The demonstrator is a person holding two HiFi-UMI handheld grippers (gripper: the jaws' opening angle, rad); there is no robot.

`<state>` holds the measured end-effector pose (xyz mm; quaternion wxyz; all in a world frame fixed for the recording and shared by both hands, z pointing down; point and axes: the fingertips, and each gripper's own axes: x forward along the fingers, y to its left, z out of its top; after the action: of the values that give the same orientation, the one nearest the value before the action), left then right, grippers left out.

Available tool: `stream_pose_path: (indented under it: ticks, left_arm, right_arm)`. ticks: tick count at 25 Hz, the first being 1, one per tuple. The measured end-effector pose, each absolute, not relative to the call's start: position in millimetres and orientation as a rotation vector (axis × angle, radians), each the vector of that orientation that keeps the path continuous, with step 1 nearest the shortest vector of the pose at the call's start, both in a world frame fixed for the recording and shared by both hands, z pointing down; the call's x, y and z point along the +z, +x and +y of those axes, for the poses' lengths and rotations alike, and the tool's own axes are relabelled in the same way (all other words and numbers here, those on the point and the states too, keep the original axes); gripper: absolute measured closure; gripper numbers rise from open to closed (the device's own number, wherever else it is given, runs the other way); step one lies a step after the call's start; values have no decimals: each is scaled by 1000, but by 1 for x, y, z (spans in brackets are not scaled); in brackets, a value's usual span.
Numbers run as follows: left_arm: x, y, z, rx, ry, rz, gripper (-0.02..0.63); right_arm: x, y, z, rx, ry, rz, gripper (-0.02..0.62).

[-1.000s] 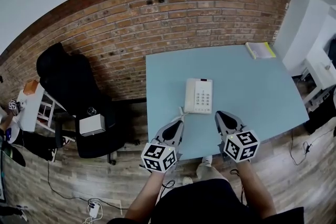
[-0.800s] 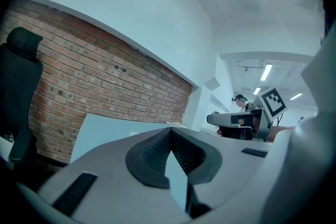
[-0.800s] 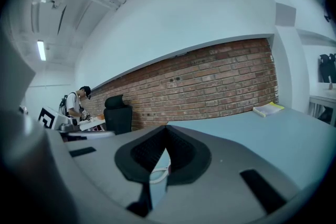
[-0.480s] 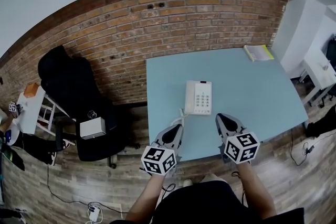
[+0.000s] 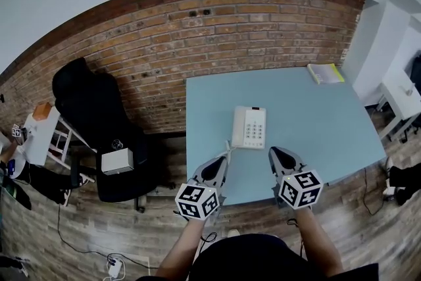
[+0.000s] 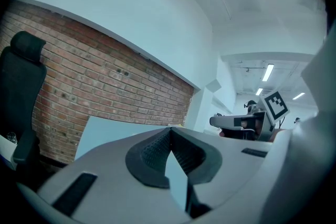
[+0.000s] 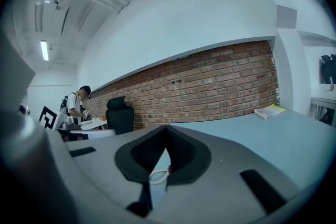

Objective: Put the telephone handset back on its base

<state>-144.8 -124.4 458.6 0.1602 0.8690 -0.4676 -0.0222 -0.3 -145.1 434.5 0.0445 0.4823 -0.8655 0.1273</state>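
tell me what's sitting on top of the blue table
White telephone mid-table, its coiled cord at its near left corner, and a yellow-edged book at the far right corner. The left gripper and right gripper cover strips of the near edge.

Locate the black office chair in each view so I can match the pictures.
Head view: chair left of the table.
Left gripper view: chair at the far left edge.
Right gripper view: chair left of centre.
Shared landmark: the brick wall.
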Motion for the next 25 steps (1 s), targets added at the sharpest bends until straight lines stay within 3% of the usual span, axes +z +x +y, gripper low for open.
stream_pose_path:
  ticks: [25]
  left_arm:
    - [440, -88, -75, -57, 2509, -1322, 597]
  right_arm:
    - [420, 52, -97, 393, 1494, -2656, 588]
